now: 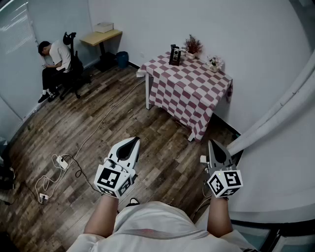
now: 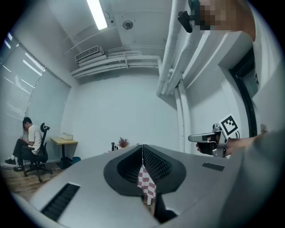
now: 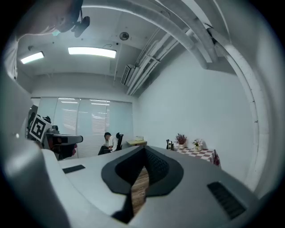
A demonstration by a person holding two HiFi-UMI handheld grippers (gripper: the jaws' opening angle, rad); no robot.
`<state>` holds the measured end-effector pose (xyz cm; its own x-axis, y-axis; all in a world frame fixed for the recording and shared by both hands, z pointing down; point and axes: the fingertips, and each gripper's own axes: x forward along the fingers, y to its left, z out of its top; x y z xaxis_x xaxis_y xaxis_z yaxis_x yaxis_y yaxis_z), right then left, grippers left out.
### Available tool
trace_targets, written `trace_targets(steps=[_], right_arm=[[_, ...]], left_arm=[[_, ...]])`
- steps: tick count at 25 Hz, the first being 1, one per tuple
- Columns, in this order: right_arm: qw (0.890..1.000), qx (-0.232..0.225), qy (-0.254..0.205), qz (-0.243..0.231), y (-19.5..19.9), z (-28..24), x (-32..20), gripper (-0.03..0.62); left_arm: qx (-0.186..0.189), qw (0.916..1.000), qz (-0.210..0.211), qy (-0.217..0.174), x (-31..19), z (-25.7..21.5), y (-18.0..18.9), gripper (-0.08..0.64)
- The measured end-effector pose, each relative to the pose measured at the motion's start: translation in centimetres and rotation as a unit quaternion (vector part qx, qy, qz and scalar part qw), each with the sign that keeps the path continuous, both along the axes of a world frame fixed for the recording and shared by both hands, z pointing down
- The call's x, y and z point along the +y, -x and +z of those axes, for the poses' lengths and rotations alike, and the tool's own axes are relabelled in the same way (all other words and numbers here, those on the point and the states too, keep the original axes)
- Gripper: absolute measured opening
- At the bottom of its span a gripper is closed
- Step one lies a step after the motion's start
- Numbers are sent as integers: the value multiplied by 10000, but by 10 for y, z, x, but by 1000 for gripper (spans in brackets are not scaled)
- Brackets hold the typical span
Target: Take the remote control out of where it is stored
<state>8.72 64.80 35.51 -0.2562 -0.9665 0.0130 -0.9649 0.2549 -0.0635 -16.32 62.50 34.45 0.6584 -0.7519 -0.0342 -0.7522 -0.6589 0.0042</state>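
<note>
Ceiling lamp [image 2: 97, 13]: gripper views only.

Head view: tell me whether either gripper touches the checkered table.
No, the left gripper and the right gripper are over the wood floor, well short of the checkered table.
</note>
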Motion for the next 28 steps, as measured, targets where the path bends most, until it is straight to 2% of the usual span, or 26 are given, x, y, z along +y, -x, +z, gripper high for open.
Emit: trace_targets(steps=[14,20,28], right_arm=[[9997,-224,-37,73,10,7,-3,12],[9992,-354,122,102,10,17,-6,12],[9991,-384,120,122,42,19,-14,14]], left_arm=[[8,9999,61,107,0,8,9,12],[46,9997,65,213,-3,12,12,12],[62,9997,140,168,-5,9,39,12]])
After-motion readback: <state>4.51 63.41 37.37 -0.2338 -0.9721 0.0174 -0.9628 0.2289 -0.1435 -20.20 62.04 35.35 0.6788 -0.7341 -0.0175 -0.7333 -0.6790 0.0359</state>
